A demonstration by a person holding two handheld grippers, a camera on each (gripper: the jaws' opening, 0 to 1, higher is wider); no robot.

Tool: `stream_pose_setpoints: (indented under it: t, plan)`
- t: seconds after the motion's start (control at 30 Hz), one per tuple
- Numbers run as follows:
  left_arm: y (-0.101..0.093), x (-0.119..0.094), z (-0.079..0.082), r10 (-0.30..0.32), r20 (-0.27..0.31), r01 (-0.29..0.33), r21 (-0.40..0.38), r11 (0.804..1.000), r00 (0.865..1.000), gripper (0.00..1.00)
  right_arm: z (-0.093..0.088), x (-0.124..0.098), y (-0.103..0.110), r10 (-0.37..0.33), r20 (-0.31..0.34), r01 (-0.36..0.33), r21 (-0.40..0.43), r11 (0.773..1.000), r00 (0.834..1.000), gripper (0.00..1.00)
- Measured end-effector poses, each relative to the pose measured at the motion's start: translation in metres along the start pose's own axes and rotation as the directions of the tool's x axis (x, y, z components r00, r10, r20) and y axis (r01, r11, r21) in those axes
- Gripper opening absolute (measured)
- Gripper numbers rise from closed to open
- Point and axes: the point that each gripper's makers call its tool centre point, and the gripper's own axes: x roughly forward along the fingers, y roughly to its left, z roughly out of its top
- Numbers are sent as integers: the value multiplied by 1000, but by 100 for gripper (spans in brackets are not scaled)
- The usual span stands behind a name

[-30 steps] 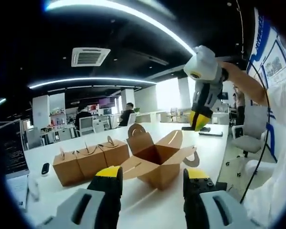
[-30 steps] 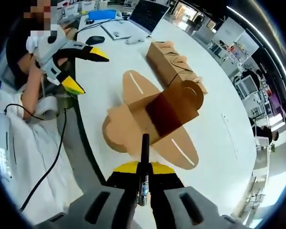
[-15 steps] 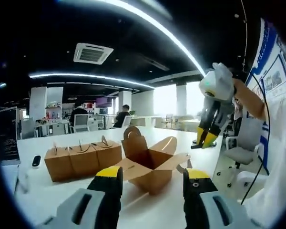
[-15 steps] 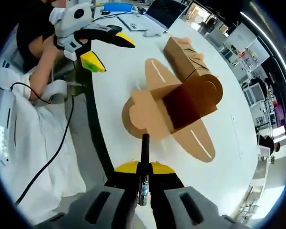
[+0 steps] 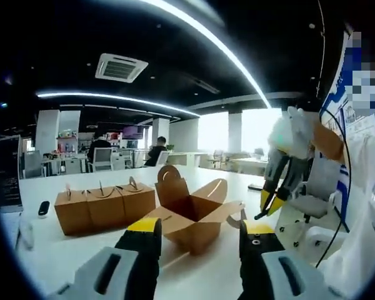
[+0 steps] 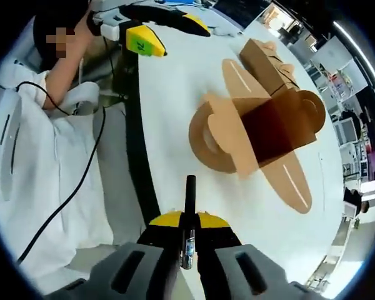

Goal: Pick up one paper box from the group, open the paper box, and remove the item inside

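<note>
Cardboard box (image 6: 262, 134) stands open on your bench (image 6: 175, 81); right tool (image 6: 189, 232) clamps the thin, light pen-like item, left tool (image 5: 199, 232) released

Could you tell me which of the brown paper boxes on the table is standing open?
The open box nearest the left gripper, with flaps spread outward. The three closed boxes beside it stand in a row with handles up.
</note>
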Motion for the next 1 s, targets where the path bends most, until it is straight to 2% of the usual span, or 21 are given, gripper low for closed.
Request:
stream_pose_setpoints:
  t: [0.23, 0.63, 1.0]
  plan:
    - [-2, 2, -4, -11, -18, 11, 2, 1000, 1000, 51, 9, 14, 8, 31, -6, -31, -31, 999, 1000, 8]
    - [0, -2, -5, -7, -19, 7, 1, 1000, 1000, 51, 36, 33, 20, 62, 0, -62, -119, 991, 998, 8]
    - [-1, -3, -5, -3, -13, 3, 8, 1000, 1000, 51, 51, 53, 20, 75, -9, -76, -189, 979, 997, 8]
